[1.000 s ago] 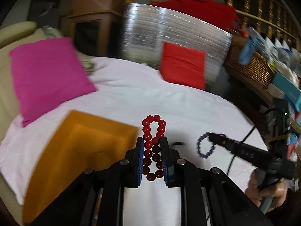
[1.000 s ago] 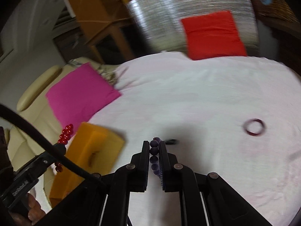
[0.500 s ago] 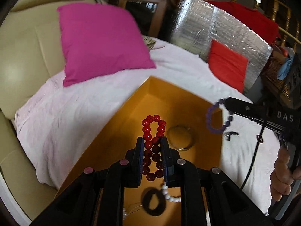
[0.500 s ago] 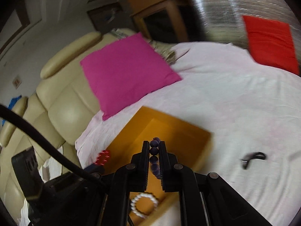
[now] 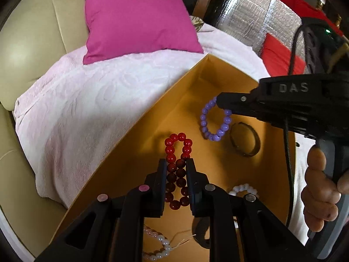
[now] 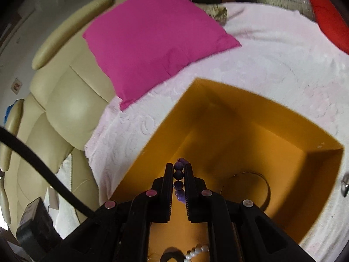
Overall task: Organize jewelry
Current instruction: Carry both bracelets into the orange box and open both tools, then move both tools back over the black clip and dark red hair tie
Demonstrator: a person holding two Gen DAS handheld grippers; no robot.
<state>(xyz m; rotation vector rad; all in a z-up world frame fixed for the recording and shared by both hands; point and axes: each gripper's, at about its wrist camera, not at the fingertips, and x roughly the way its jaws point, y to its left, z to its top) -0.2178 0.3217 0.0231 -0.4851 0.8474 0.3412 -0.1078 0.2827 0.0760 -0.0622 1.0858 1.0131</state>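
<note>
Over the orange box [image 5: 218, 83], both grippers held beaded bracelets.

In the left wrist view, the left gripper [image 5: 176, 170] had its jaws clamped on a red bead bracelet [image 5: 177, 144], its loop standing out over the box floor; the right gripper [image 5: 220, 101], gripped by a hand [image 5: 320, 187], dangled a purple bead bracelet [image 5: 214, 120] just beside a dark bangle [image 5: 245, 139] lying inside. In the right wrist view, the right gripper's [image 6: 179, 174] jaws pinched the purple bead bracelet [image 6: 179, 175] above the orange box [image 6: 240, 100], which sat on a pale pink blanket [image 6: 272, 61].
</note>
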